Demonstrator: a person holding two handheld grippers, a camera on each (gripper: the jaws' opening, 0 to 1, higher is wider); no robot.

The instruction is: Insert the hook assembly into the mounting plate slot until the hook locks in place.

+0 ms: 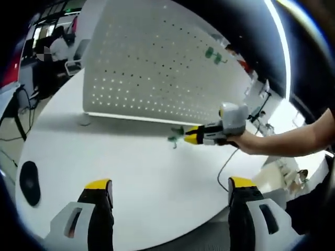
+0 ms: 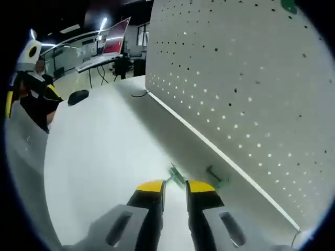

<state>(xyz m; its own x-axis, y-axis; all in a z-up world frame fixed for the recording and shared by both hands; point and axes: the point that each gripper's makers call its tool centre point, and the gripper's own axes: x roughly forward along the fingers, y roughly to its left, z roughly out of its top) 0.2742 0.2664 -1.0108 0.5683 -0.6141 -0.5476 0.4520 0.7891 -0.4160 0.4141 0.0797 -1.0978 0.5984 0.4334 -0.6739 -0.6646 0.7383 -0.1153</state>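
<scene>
My right gripper sits low on the table, its jaws nearly pressed together on a small green hook at their tips. The pegboard stands just ahead and to the right, with a second hook lying at its foot. My left gripper is spread, holding nothing and well apart, so I judge the right must carry the hook up to the holes.

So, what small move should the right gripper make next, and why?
Probably lift the green hook off the table toward the pegboard. The right gripper looks nearly closed on it, low beside the board's bottom edge, below the holes.
</scene>
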